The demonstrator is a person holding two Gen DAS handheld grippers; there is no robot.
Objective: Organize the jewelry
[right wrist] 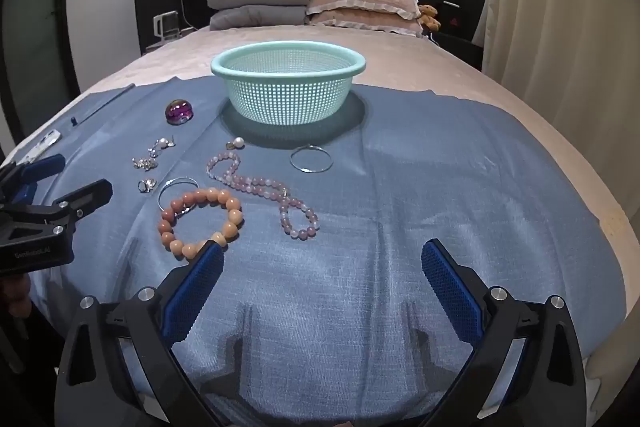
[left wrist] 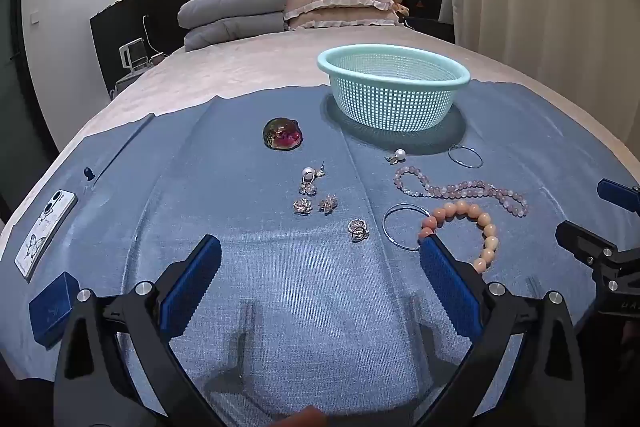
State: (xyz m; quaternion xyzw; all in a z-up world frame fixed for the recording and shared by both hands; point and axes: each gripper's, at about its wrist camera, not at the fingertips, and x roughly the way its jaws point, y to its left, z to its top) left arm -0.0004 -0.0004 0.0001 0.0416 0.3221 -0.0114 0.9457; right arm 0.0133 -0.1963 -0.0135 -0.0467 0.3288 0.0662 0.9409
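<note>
Jewelry lies on a blue cloth (left wrist: 280, 287) (right wrist: 440, 187) spread over a bed. A mint mesh basket (left wrist: 394, 87) (right wrist: 288, 83) stands at the far side, with nothing visible in it. In front of it lie an orange bead bracelet (left wrist: 476, 223) (right wrist: 200, 221), a lilac bead necklace (left wrist: 460, 189) (right wrist: 260, 187), thin hoops (left wrist: 465, 156) (right wrist: 311, 159), pearl earrings (left wrist: 310, 175) (right wrist: 239, 143), small sparkly pieces (left wrist: 316, 205) (right wrist: 146, 163) and a red-purple domed piece (left wrist: 283, 133) (right wrist: 179, 111). My left gripper (left wrist: 320, 251) and right gripper (right wrist: 322, 255) hover open near the front, holding nothing.
A phone (left wrist: 46, 227) with a butterfly case and a small blue box (left wrist: 54, 307) lie at the cloth's left edge. Grey folded bedding (left wrist: 236, 13) and pink pillows (left wrist: 340, 3) sit at the headboard. A curtain (right wrist: 560, 7) hangs on the right.
</note>
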